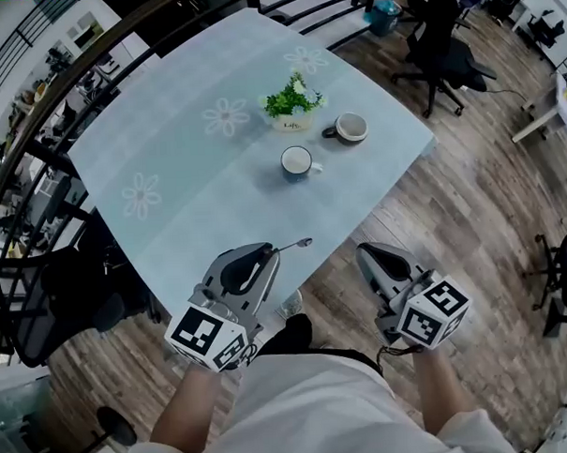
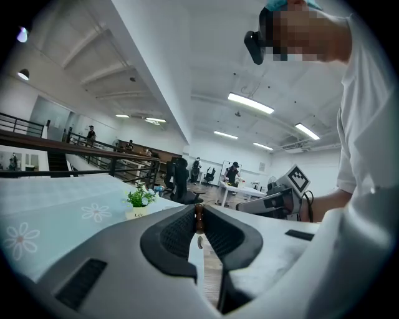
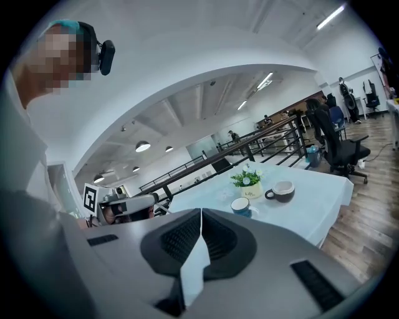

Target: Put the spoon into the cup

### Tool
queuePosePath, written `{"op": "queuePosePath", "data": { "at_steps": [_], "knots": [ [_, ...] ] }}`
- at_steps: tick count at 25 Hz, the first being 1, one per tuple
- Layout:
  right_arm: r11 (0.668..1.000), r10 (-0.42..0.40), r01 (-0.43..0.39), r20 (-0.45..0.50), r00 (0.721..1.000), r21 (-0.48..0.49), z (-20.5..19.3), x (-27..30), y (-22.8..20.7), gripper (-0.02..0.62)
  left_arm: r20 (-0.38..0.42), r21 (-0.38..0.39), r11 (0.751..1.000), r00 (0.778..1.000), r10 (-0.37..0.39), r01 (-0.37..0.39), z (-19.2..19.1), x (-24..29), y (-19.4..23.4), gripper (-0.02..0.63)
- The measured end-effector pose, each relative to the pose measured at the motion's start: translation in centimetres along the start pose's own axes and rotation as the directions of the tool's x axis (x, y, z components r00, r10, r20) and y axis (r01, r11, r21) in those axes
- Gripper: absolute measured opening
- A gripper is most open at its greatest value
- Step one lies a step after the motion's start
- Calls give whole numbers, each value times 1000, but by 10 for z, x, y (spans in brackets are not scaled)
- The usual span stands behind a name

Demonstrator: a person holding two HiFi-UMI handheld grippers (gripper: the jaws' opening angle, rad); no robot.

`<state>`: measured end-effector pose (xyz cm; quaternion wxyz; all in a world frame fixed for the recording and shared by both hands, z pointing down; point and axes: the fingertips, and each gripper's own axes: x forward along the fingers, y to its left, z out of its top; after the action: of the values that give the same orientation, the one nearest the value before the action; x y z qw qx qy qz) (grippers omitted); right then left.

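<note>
My left gripper (image 1: 268,253) is shut on a slim metal spoon (image 1: 295,244), which juts out level over the table's near edge. In the left gripper view the spoon's brown beaded handle (image 2: 199,218) is pinched between the black pads. A blue cup (image 1: 297,161) with a white inside stands mid-table, well beyond the spoon, and shows again in the right gripper view (image 3: 240,205). Beside it is a brown cup (image 1: 350,127). Off the table's near corner, over the wooden floor, my right gripper (image 1: 365,253) is shut with nothing in it (image 3: 201,215).
A small potted plant (image 1: 292,104) stands just behind both cups. The table (image 1: 158,151) wears a pale blue cloth with daisy prints. A dark railing (image 1: 34,100) runs along its far left side. Office chairs (image 1: 440,50) stand on the floor at right.
</note>
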<state>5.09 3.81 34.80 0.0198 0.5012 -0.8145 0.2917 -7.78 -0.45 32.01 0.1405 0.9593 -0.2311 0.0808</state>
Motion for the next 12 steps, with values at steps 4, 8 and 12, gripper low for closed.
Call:
{"op": "queuePosePath", "data": {
  "at_steps": [4,8,12],
  "knots": [
    [1000,-13,13,0,1000,2,13,26,-6,25,-1,-5,1000,1000,-12,12,5,9,28,54],
    [1000,-28,28,0,1000,3,22,42,-6,25,0,-12,1000,1000,-19,19,9,12,47,54],
    [999,-33,33,-3,999,2,25,53,-7,25,3,-12,1000,1000,-25,25,9,14,59,54]
  ]
}}
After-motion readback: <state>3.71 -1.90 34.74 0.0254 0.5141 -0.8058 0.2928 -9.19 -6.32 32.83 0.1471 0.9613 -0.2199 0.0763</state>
